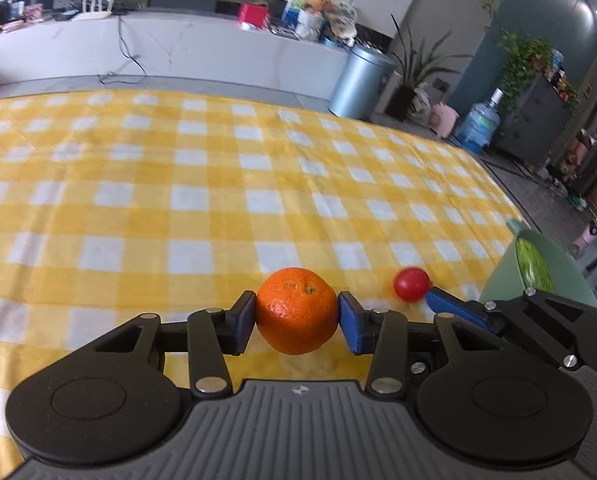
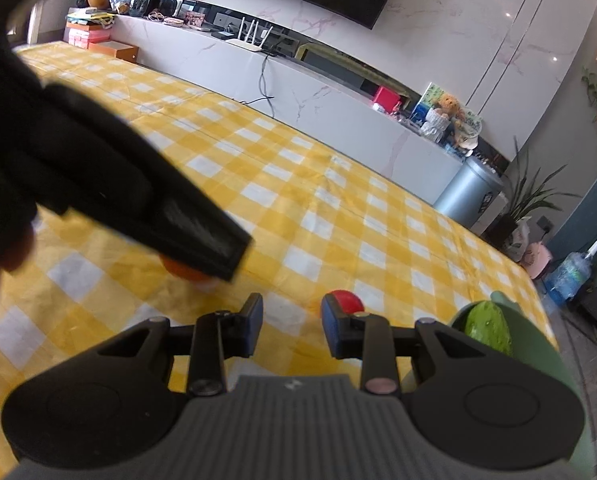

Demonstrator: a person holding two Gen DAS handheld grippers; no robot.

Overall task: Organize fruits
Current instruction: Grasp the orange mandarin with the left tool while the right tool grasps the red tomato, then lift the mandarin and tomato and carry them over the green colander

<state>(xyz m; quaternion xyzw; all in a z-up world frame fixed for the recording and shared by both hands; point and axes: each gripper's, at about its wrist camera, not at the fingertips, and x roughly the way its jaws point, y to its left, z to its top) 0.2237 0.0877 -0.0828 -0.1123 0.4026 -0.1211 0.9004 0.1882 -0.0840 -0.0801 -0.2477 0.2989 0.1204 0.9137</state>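
Note:
An orange (image 1: 296, 310) sits between the blue pads of my left gripper (image 1: 297, 316), just over the yellow checked cloth (image 1: 218, 184); both pads press on its sides. From the right wrist, that orange (image 2: 184, 273) peeks out under the dark body of the left gripper. A small red tomato (image 1: 411, 283) lies on the cloth to the right. One blue finger (image 1: 450, 306) of the right gripper touches it. My right gripper (image 2: 292, 324) has a narrow gap with nothing in it; the tomato (image 2: 346, 299) lies just past its right fingertip.
A pale green bowl (image 2: 538, 348) holding a green fruit (image 2: 488, 328) stands at the table's right edge, close beside the right gripper. The checked cloth stretches far ahead. Beyond the table are a white counter, a metal bin (image 1: 360, 82) and plants.

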